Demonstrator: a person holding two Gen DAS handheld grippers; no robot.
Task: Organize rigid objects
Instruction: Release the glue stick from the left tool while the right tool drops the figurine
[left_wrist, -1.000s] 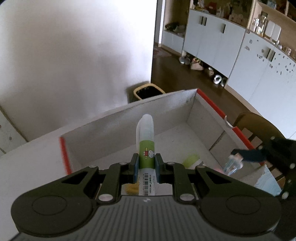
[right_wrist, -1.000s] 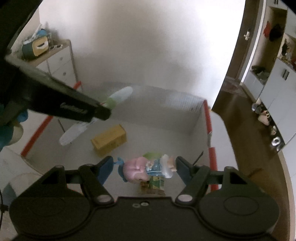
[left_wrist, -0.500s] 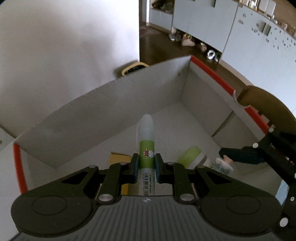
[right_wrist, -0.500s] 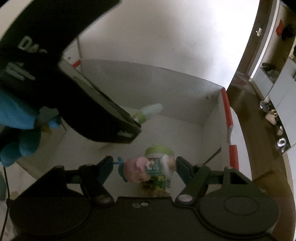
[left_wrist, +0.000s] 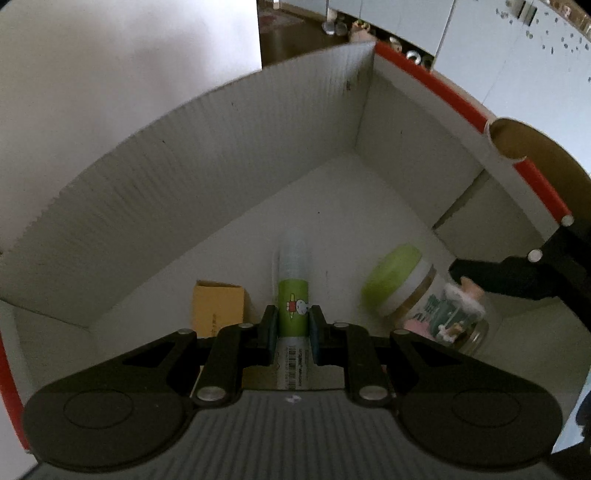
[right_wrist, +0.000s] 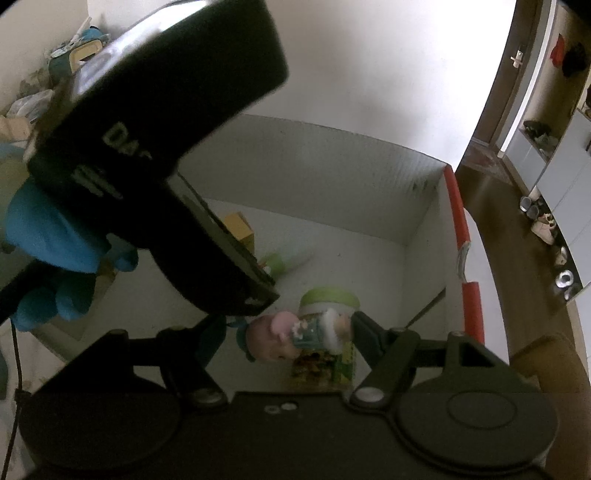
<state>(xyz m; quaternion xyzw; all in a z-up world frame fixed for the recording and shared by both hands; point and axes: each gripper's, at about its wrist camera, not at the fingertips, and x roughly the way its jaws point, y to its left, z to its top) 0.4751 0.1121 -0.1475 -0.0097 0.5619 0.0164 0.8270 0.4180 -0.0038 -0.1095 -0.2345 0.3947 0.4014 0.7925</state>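
While poised steeply over the white box (left_wrist: 258, 147) for release: left tool (left_wrist: 293, 325) clamped tight on glue stick (left_wrist: 293, 280), right tool (right_wrist: 288, 332) part-open around figurine (right_wrist: 295, 336), above green-lidded jar (left_wrist: 402, 284).

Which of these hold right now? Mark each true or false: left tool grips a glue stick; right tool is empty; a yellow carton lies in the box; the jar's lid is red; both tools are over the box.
1. The left tool grips a glue stick: true.
2. The right tool is empty: false, it holds a small figurine.
3. A yellow carton lies in the box: true.
4. The jar has a red lid: false, it is green.
5. Both tools are over the box: true.
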